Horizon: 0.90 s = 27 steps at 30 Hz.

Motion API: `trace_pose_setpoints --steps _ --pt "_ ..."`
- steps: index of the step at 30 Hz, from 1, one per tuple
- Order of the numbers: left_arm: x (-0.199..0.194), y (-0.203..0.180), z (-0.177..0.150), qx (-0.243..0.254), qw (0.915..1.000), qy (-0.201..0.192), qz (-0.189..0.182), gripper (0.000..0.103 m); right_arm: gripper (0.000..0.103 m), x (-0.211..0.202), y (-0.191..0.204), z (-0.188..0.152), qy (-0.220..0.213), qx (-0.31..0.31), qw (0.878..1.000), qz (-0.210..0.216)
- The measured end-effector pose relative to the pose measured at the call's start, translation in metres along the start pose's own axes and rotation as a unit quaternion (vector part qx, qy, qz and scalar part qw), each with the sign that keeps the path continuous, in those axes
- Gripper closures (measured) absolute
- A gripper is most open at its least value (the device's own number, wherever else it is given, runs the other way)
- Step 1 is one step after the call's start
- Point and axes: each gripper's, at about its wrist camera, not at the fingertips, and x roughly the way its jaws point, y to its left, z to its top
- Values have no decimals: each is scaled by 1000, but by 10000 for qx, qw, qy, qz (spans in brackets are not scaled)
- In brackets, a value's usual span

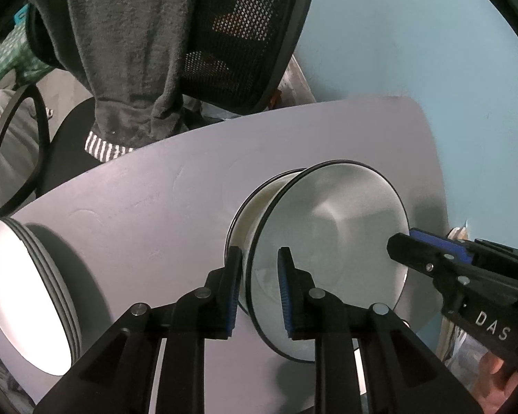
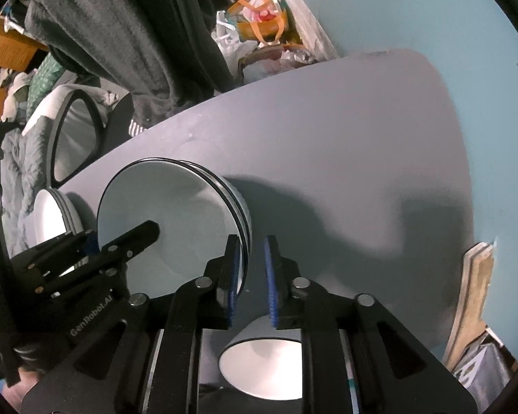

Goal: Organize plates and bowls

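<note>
A stack of white bowls with black rims (image 1: 328, 241) sits on the grey table (image 1: 148, 207); it also shows in the right wrist view (image 2: 176, 214). My left gripper (image 1: 259, 286) is open, its fingers astride the near rim of the top bowl. My right gripper (image 2: 252, 276) is open at the opposite rim; one pad is by the rim, touching or not I cannot tell. A stack of white plates (image 1: 27, 293) lies at the left table edge, also seen in the right wrist view (image 2: 55, 214). Another white bowl (image 2: 262, 362) sits under my right gripper.
A black mesh office chair (image 1: 245, 34) draped with a grey sweater (image 1: 131, 51) stands behind the table. Bags and clutter (image 2: 259, 24) lie on the floor beyond the far edge. A blue wall (image 1: 414, 51) is to the right, and cardboard (image 2: 473, 296) leans by the table's right side.
</note>
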Motion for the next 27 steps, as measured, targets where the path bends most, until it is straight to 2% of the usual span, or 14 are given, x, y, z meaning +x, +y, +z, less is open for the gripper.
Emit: trace_pose_setpoints --steps 3,4,5,6,7,11,15,18,22,27 --pt "-7 1 -2 -73 9999 -77 -13 81 77 -2 1 -1 -83 -107 9999 -96" --pt "-9 1 -3 -103 9999 -90 -45 77 77 -3 1 -2 -98 -110 9999 -86" --pt "-12 2 -4 -138 9998 -117 -31 71 77 -4 1 -2 -109 -113 9998 -75" --pt "-16 2 -5 -167 9997 -183 54 57 77 -5 1 -3 -128 -124 9998 -72" --pt "-22 2 -6 -170 9993 -311 115 52 77 -5 1 -3 -144 -138 9998 -77" --pt "-33 4 -10 -77 9990 -424 107 52 77 -10 4 -6 -227 -168 9996 -82" --pt "-47 12 -15 -211 9984 -530 -41 52 74 -21 9 -12 -367 -246 9990 -120" --pt "-62 20 -22 -463 9955 -541 -618 50 64 -33 14 -21 -546 -312 9978 -216" --pt "-87 27 -32 -730 9868 -633 -1303 48 62 -51 20 -36 -733 -357 9965 -210" --pt "-123 29 -47 -751 9764 -874 -1826 48 62 -68 25 -56 -868 -355 9953 -228"
